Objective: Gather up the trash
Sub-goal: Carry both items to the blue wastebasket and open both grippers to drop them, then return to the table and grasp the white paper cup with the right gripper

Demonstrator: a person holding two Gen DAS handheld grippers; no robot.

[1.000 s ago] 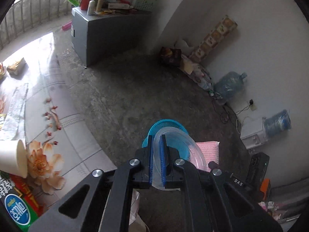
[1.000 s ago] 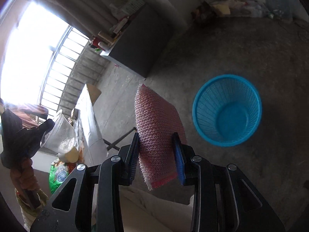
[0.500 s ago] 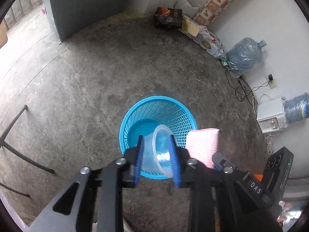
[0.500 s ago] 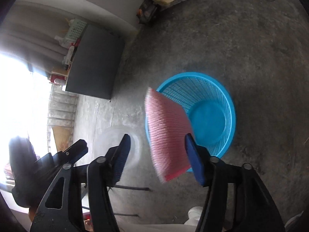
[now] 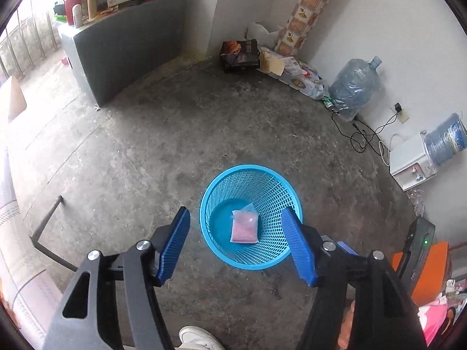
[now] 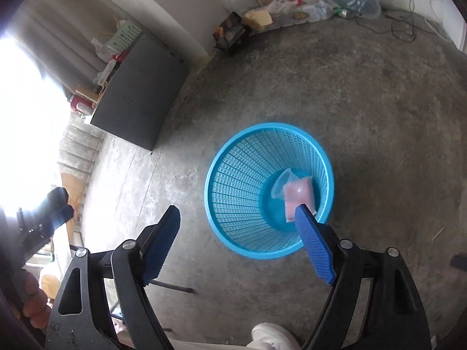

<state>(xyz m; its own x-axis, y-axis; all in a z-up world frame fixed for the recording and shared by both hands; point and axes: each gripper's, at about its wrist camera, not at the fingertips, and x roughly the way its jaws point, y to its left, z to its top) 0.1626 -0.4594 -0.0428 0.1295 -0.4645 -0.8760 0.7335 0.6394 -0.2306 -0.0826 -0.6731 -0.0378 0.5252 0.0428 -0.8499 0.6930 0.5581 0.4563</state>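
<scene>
A blue mesh waste basket [image 5: 278, 195] stands on the concrete floor; it also shows in the right wrist view [image 6: 242, 186]. Inside it lie a pink packet [image 5: 244, 227] and a clear plastic cup [image 6: 279, 185], the packet [image 6: 297, 194] partly over the cup. My left gripper [image 5: 235, 218] is open and empty, held above the basket's near side. My right gripper [image 6: 238, 213] is open and empty above the basket, its right finger covering part of the packet. The other gripper [image 6: 55, 213] shows at the far left of the right wrist view.
A grey cabinet [image 5: 122, 43] with bottles on top stands at the back left. Bags, boxes and a water jug [image 5: 354, 87] lie along the far wall, with cables and a white dispenser [image 5: 411, 163] at the right. A metal leg [image 5: 43, 224] crosses the floor at left.
Both grippers opened and dropped their loads: the clear cup from the left and the pink packet from the right now lie in the basket.
</scene>
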